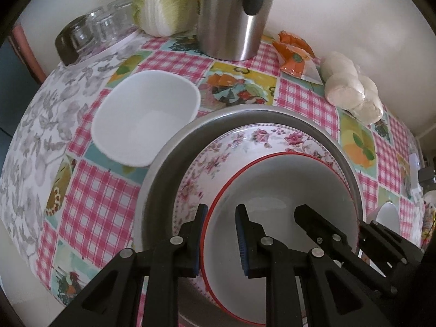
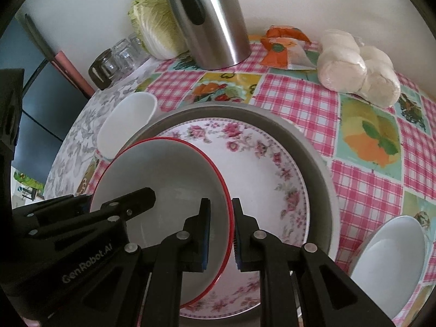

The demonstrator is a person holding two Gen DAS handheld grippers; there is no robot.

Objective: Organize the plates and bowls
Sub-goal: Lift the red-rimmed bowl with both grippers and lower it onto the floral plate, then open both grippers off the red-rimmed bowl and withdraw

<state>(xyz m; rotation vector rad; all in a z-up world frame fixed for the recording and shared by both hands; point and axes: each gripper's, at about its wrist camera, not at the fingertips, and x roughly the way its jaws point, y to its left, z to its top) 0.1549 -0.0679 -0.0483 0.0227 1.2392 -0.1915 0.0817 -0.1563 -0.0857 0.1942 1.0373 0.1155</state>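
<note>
A white bowl with a red rim (image 1: 283,188) lies inside a floral plate (image 1: 218,150), which lies in a grey metal pan (image 1: 169,163). My left gripper (image 1: 222,234) straddles the bowl's left rim with its jaws apart, one finger outside, one inside. My right gripper (image 2: 220,229) straddles the bowl's (image 2: 169,179) right rim in the same way over the floral plate (image 2: 261,158). Each gripper shows in the other's view. A white square bowl (image 1: 144,117) stands to the left of the pan. Another white bowl (image 2: 389,261) sits at the right.
At the back of the checked tablecloth stand a steel kettle (image 1: 231,19), a napa cabbage (image 1: 163,2), several upturned glasses (image 1: 100,24), an orange packet (image 1: 297,54) and a bag of white buns (image 1: 351,87). The table edge curves down on the left.
</note>
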